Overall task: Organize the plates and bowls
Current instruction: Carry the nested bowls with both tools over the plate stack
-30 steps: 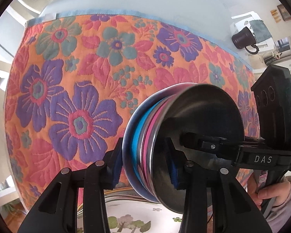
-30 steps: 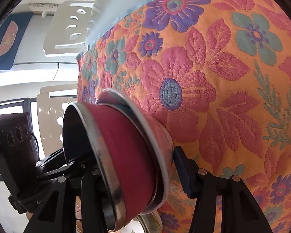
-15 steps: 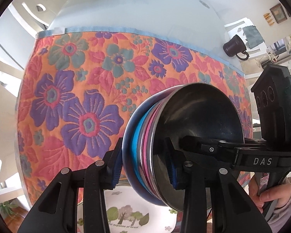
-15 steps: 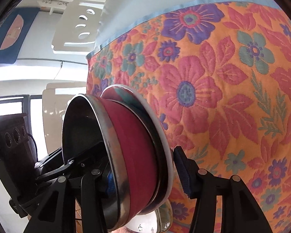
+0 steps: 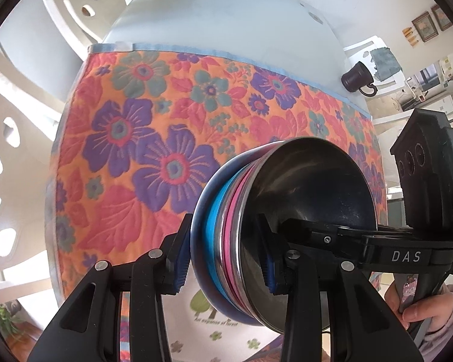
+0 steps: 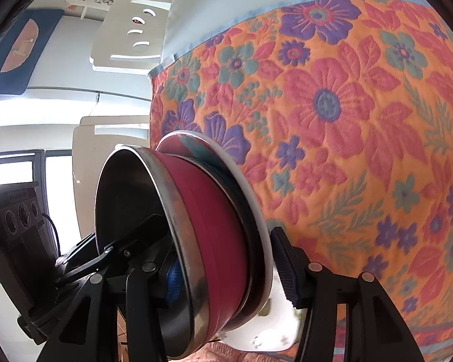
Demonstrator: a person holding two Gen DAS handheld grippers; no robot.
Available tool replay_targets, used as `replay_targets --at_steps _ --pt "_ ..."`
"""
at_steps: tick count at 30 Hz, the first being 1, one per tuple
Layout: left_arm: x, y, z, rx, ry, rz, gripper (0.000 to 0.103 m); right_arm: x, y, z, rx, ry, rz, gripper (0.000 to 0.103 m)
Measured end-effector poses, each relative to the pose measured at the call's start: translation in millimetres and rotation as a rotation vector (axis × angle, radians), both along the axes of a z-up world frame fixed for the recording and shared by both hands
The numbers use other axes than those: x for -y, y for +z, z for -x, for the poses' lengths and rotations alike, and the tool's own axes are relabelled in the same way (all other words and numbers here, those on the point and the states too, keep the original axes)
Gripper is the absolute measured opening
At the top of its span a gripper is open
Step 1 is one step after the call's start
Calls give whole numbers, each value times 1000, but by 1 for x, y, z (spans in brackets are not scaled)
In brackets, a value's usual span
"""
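Since the earlier frame more of the flowered cloth (image 5: 166, 138) and pale counter (image 5: 226, 18) shows, the stack having risen. That stack of nested bowls (image 5: 274, 229) (steel one innermost, then pink, blue, on a plate) hangs on edge above the cloth. The left gripper (image 5: 225, 259) and right gripper (image 6: 226, 268), each part-open, both clamp its rim.

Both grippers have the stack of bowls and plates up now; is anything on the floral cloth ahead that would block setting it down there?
Nothing visible does. The left gripper and right gripper clamp the stack from opposite sides, and the floral cloth ahead looks bare. The only other item, a dark mug, stands on the table beyond the cloth's far edge.
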State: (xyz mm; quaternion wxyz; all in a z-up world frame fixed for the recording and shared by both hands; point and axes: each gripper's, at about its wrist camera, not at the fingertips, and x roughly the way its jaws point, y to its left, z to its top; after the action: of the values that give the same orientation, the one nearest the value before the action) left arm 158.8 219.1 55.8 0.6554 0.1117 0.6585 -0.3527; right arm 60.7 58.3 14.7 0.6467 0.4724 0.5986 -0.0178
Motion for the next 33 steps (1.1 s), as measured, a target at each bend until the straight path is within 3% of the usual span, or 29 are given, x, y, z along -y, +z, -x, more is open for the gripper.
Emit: replay_targets --at_steps 21,33 --pt "-80 -25 61 -58 113 1 35 -72 -6 54 -83 95 27 52" --pt "-89 -34 73 -29 141 -1 36 -92 -14 60 -101 117 102 51"
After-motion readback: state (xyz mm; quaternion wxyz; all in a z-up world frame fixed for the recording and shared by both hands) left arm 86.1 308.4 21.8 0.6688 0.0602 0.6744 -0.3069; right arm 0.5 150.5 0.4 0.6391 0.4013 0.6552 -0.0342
